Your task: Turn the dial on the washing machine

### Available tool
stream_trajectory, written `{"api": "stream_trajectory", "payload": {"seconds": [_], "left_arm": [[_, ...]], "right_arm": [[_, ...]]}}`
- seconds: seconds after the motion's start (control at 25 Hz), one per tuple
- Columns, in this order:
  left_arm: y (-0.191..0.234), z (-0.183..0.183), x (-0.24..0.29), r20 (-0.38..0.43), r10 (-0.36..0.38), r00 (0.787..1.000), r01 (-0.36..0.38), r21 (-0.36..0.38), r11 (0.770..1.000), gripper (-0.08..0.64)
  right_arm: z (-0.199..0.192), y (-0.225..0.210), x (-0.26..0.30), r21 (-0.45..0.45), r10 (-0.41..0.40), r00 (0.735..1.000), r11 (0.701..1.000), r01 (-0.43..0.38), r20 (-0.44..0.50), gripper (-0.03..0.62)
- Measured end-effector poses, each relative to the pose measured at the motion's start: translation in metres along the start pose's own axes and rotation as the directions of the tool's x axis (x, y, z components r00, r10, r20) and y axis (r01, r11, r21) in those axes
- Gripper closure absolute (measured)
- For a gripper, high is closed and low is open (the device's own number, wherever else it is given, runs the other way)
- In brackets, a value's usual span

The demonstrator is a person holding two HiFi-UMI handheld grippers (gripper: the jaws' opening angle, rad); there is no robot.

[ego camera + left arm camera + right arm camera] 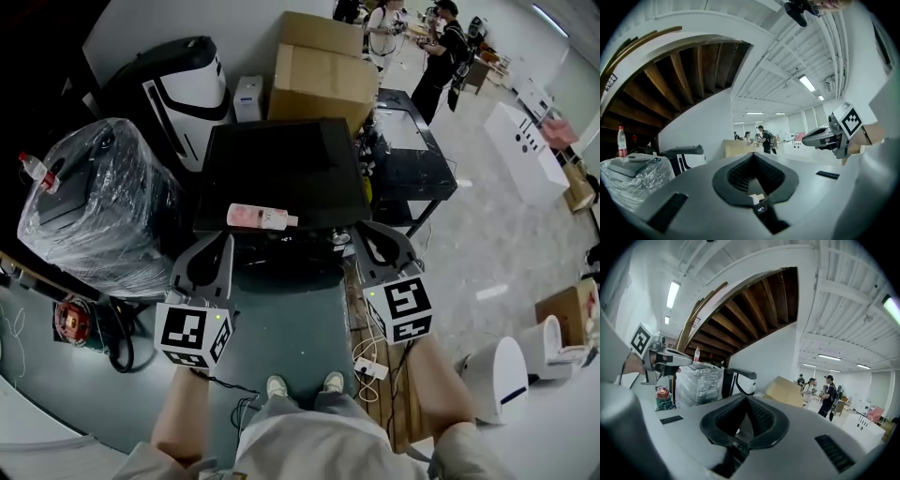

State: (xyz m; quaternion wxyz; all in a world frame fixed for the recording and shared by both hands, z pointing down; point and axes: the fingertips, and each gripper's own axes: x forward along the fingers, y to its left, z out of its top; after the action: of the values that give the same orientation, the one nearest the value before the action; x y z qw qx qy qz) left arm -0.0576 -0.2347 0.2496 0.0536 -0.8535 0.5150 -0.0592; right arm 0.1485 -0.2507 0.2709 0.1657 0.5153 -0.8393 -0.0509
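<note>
In the head view the black washing machine (281, 169) stands right in front of me, with a pink bottle (261, 217) lying on its front edge. A small round knob (339, 238), which may be the dial, sits at the front right. My right gripper (364, 234) hovers just right of that knob; whether it touches is unclear. My left gripper (223, 246) is at the machine's front left, below the bottle. Both gripper views point upward at ceiling and stairs; the left gripper (753, 157) and right gripper (746, 400) each show jaws together with nothing between them.
A plastic-wrapped bundle (103, 202) with a red-capped bottle (37, 172) stands at the left. Behind the machine are a white and black appliance (183, 89) and cardboard boxes (323, 75). A black cart (412, 150) is at the right. People (441, 47) stand far back. Cables and a power strip (370, 366) lie by my feet.
</note>
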Motion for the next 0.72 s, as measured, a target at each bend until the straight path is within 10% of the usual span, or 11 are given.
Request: {"api": "stream_trajectory", "payload": {"seconds": [0.72], "left_arm": [[-0.018, 0.086, -0.067, 0.164, 0.007, 0.986, -0.02, 0.077, 0.997, 0.541]], "right_arm": [[0.112, 0.037, -0.113, 0.027, 0.039, 0.959, 0.998, -0.049, 0.281, 0.555]]}}
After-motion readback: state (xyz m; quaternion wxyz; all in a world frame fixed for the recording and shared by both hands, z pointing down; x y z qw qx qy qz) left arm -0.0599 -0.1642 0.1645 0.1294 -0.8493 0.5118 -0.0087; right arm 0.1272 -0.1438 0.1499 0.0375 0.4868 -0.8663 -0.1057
